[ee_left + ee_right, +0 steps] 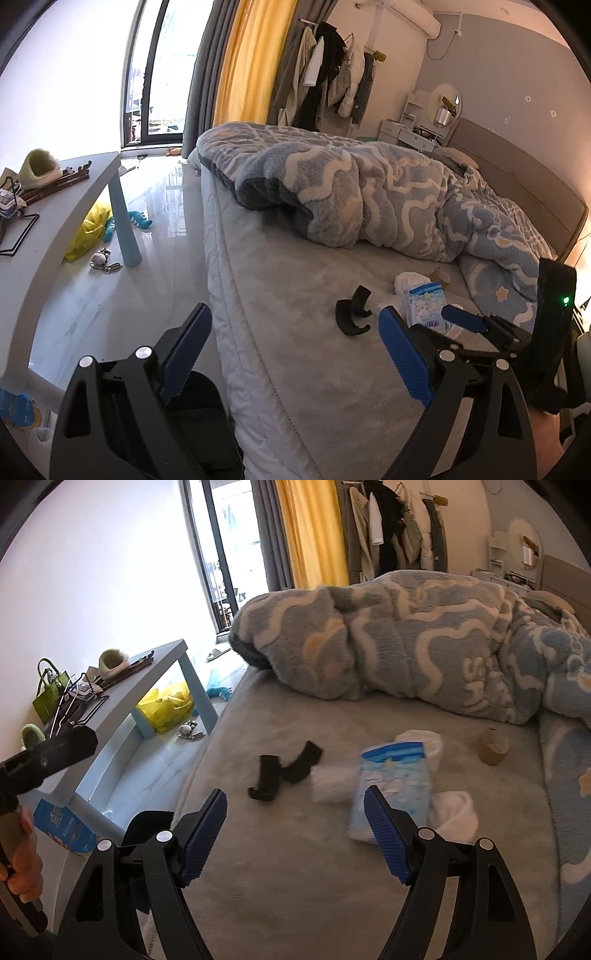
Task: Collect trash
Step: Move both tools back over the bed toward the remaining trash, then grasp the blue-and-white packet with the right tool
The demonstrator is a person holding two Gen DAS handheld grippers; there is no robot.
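On the grey bed [295, 867] lie a blue tissue packet [395, 779], crumpled white tissues [456, 816], a brown tape roll [491, 747] and a black curved plastic piece [284, 771]. My right gripper [295, 823] is open and empty, just short of the packet. My left gripper [295, 339] is open and empty over the bed's near edge. In the left wrist view the black piece [352, 314], the packet [424, 302] and a white tissue [410, 280] lie ahead, and the right gripper [480, 325] reaches in from the right.
A bunched blue-and-white blanket [406, 638] covers the far bed. A grey side table [55, 221] with slippers and hangers stands left. A yellow bag [88, 229] and small toys lie on the floor under it. A black bin [199, 424] sits beside the bed.
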